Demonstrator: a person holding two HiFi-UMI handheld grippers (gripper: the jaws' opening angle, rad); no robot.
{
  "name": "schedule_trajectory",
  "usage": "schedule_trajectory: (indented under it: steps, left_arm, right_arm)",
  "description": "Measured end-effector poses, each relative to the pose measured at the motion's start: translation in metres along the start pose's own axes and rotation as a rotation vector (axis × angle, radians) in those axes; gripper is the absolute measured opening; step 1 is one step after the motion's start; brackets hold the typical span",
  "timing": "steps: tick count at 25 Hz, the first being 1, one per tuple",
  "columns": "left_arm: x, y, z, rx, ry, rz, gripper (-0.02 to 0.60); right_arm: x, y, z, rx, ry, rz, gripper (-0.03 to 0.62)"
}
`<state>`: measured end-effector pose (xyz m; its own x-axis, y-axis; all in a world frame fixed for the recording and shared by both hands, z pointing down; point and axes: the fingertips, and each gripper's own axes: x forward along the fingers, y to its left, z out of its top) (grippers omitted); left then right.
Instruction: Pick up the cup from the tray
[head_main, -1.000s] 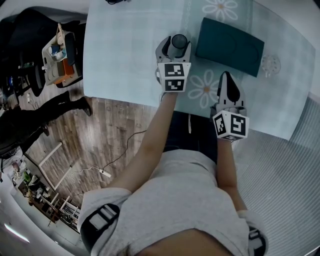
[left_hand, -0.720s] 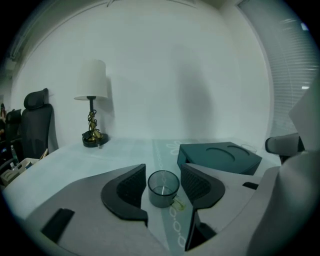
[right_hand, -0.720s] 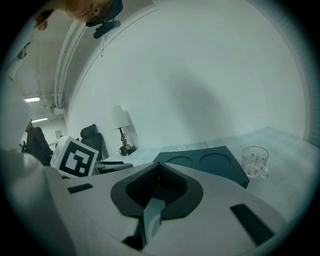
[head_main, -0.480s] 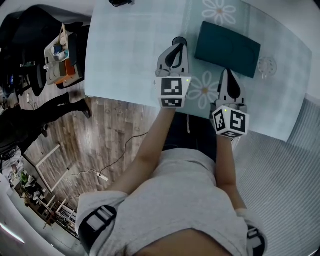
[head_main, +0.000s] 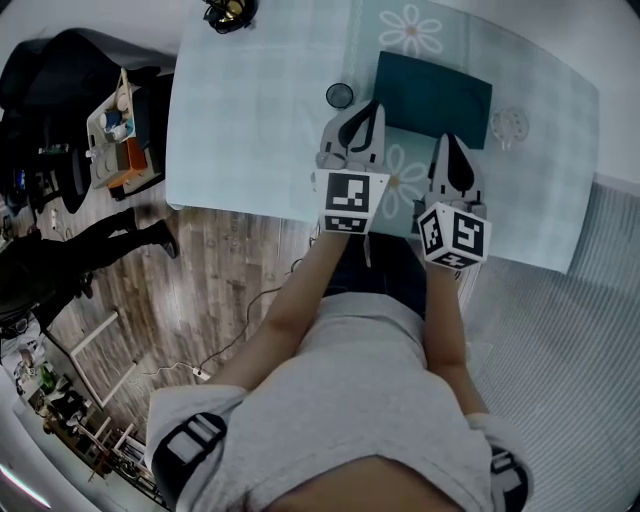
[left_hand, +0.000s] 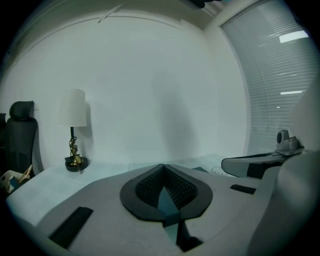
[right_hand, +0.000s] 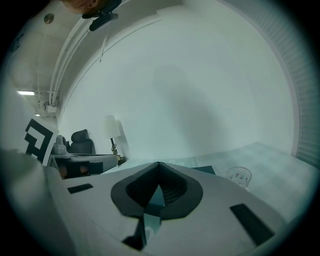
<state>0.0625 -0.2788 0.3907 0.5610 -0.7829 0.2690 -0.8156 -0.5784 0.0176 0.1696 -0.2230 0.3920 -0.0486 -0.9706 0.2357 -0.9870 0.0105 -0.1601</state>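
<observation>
Left tool (head_main: 368, 110) is hovering with jaws just closed together on nothing. Cup (head_main: 339, 95) is sitting on the counter (head_main: 250, 120) at its 10 o'clock, just beside the tray (head_main: 433, 92). Right tool (head_main: 452, 152) is pinched together too, empty.

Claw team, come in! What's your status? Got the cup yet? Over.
Left claw just closed, empty; right claw shut, empty. Dark cup on the table, left of the teal tray, not held. Nothing blocks it.

The person wears a grey T-shirt (head_main: 350, 400) (black, white-striped sleeves (head_main: 195, 440)).
</observation>
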Motion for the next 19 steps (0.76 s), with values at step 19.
schedule_trajectory:
  steps: [19]
  left_arm:
    - [-0.007,-0.03,0.021,0.043,-0.023,-0.026,0.008]
  right_arm:
    - [-0.015,-0.011,0.016,-0.012,-0.024,-0.048,0.007]
